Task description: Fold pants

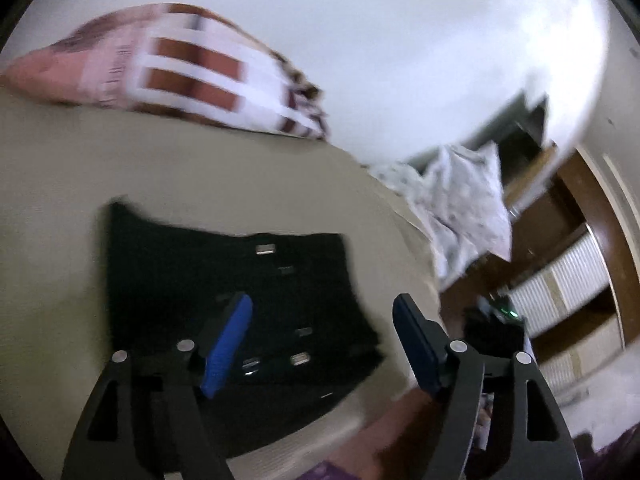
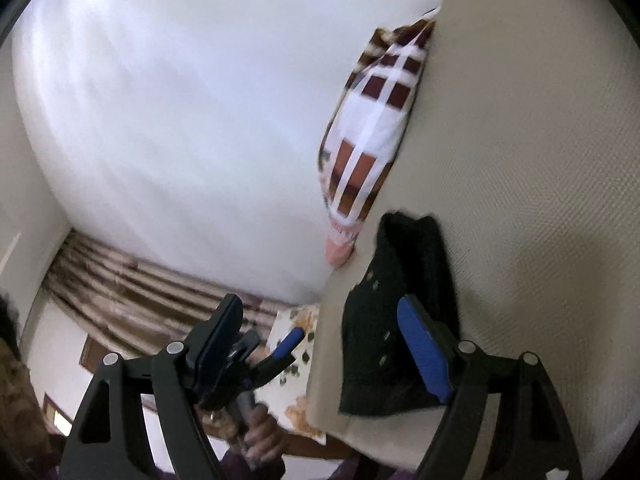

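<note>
Black pants (image 1: pixel 224 280): folded into a compact rectangle and laid flat on a beige bed (image 1: pixel 120 160); small pale tags or fastenings are seen on the top layer. In the right wrist view the same bundle (image 2: pixel 384 320) is seen lying near the bed's edge.

Left gripper (image 1: pixel 322 344): held above the pants, tilted downward. Its jaws are spread wide, and nothing is gripped between the blue pads (image 1: pixel 228 344); the fabric lies beneath them, apart from them. The view is blurred.

Right gripper (image 2: pixel 320 352): held roughly level, beside the bed's edge. Its jaws are also spread wide and nothing is held; one pad is seen in front of the pants, the other off the bed.

Pillow (image 1: pixel 180 68): checked in brown and white, placed at the far side of the bed against a white wall (image 1: pixel 400 40).

Second pillow (image 1: pixel 460 208): pale and patterned, seen at the bed's end.

Hand (image 2: pixel 260 436): seen in the right wrist view, wrapped around the left gripper's handle.

Curtain (image 2: pixel 132 288): striped in brown, hung below the white wall in the right wrist view.
</note>
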